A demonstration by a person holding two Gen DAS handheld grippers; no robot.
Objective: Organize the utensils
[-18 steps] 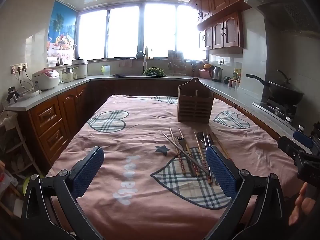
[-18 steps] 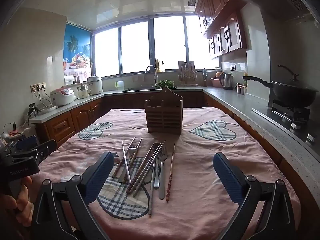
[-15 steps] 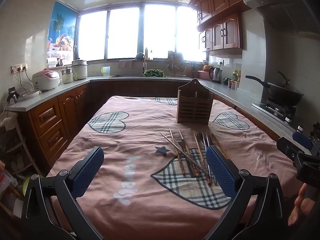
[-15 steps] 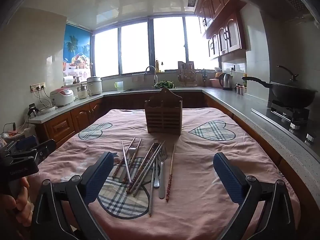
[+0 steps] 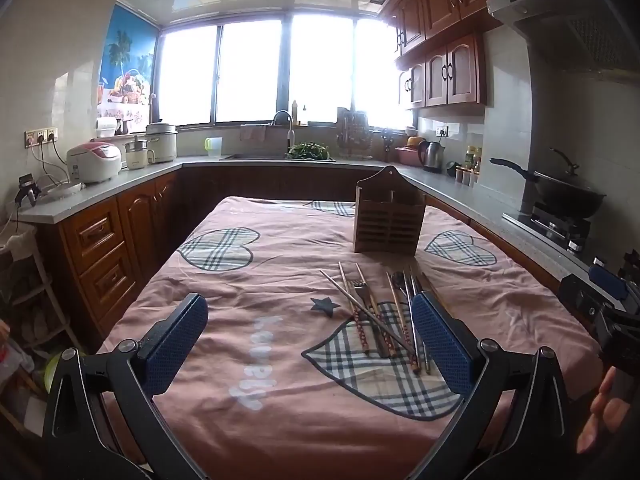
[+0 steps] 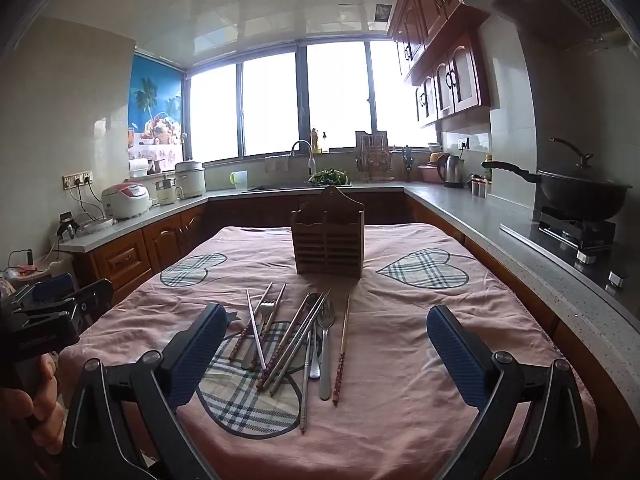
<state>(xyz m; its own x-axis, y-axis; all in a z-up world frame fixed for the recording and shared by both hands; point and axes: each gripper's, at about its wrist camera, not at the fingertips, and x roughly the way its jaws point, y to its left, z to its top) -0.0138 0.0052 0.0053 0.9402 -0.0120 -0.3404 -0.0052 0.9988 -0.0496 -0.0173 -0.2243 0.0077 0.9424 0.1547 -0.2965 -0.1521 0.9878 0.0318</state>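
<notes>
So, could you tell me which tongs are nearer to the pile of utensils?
Right, as far as the views show. The right tongs frame the pile of utensils between open fingers; the left tongs sit left of it, with only their right finger alongside.

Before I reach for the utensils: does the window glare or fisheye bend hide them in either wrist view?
Left wrist: windows blown out, utensils sharp, right pad overlaps a few. Right wrist: same glare, utensils clear between open fingers; edges bend, holder backlit.
</notes>
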